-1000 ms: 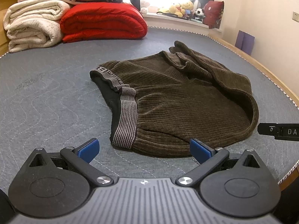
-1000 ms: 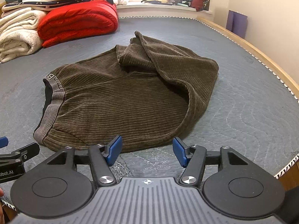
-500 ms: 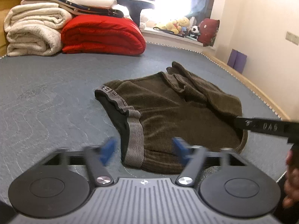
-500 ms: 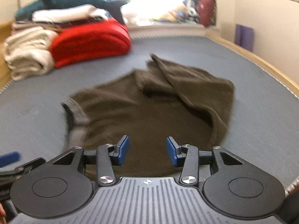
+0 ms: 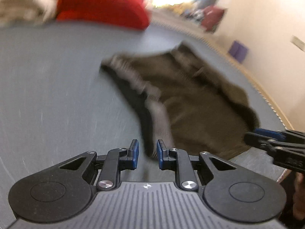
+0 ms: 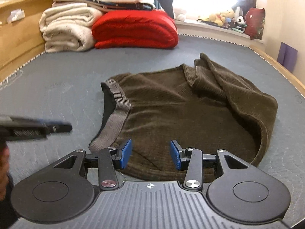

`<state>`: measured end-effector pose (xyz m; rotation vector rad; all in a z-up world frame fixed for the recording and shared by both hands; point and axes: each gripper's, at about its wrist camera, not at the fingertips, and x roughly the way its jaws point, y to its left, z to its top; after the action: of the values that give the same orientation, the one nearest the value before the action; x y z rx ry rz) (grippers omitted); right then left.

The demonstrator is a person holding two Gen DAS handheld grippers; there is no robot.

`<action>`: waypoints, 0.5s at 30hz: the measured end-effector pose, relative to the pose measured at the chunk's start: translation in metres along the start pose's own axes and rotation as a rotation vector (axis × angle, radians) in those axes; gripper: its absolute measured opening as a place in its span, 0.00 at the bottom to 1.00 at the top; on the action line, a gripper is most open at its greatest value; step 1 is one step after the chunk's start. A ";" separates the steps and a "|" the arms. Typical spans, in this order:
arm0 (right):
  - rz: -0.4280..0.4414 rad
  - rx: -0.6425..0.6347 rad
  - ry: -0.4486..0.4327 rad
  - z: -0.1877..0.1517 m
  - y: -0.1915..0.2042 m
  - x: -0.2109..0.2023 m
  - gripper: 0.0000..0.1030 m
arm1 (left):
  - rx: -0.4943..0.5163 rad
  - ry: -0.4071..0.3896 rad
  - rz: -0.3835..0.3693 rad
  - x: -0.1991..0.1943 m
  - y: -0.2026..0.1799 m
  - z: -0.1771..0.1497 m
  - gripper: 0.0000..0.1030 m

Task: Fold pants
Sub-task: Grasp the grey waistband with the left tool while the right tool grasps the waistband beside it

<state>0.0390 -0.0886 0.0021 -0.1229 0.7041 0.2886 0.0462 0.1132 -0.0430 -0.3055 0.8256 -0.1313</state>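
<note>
Brown pants on the gray bed, my two grippers at their near edge.

The pants [image 6: 190, 118] lie bunched on the gray bed cover [image 6: 57, 87], gray waistband [image 6: 118, 103] on the left side. My left gripper [image 5: 146, 153] is blurry; its jaws are closing right by the waistband's near corner, and I cannot tell if cloth is between them. My right gripper [image 6: 150, 154] hangs part open over the pants' near edge, holding nothing. Red blanket [image 6: 135, 28] and cream blanket [image 6: 66, 28] sit far back.

One pair of brown pants [image 6: 190, 118], two grippers, one red blanket [image 6: 135, 28], one cream blanket [image 6: 66, 30], one grey mattress [image 6: 57, 80].
</note>
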 end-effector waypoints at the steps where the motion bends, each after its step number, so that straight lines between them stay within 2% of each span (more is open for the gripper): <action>1: -0.002 -0.002 0.013 -0.002 0.000 0.003 0.45 | -0.041 0.012 -0.016 0.004 0.006 0.002 0.21; 3: -0.003 -0.002 0.038 -0.006 0.002 0.010 0.45 | -0.096 0.020 -0.055 0.008 0.015 0.006 0.21; 10: 0.027 -0.081 0.112 -0.016 0.017 0.043 0.47 | -0.216 0.043 -0.057 0.014 0.043 0.005 0.21; 15: 0.076 -0.142 0.194 -0.021 0.029 0.067 0.56 | -0.242 0.057 -0.074 0.022 0.049 0.006 0.23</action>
<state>0.0657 -0.0502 -0.0583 -0.2621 0.8820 0.4035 0.0655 0.1562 -0.0700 -0.5627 0.8880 -0.1092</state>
